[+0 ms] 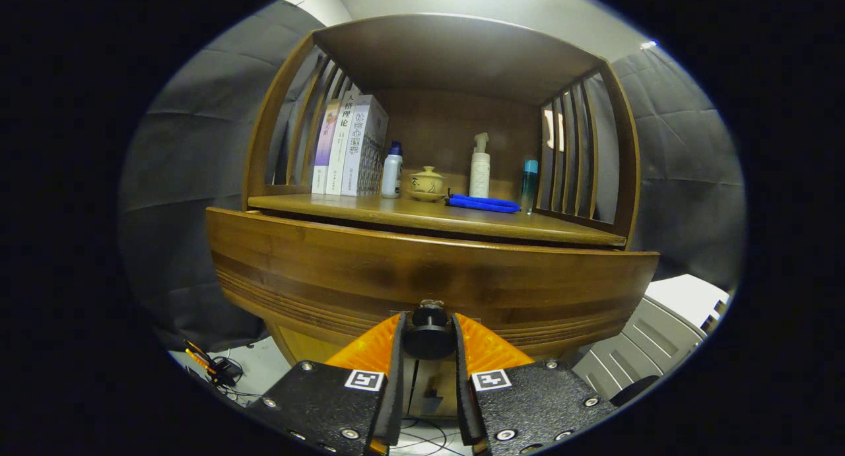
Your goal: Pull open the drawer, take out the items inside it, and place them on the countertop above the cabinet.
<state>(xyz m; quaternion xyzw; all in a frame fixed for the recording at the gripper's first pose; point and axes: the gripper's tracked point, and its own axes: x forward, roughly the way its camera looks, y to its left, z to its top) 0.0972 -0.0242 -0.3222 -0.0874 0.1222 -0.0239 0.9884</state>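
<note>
- The gripper [429, 334] pinches the black drawer knob [429, 340] between both fingers.
- The wooden drawer front [330, 271] runs long sideways.
- A blue cloth [483, 204] lies on the countertop [409, 213] above.

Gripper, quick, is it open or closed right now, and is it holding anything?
Gripper: closed on the round black drawer knob of the wooden cabinet drawer, both fingers pressing its sides.

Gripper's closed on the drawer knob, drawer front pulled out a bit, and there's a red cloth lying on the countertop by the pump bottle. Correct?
Not quite: the cloth is blue, not red. The gripper view shows it lying on the countertop beside the pump bottle. The rest holds: the gripper has both fingers closed on the drawer knob, and the drawer front stands out from the cabinet.
</note>
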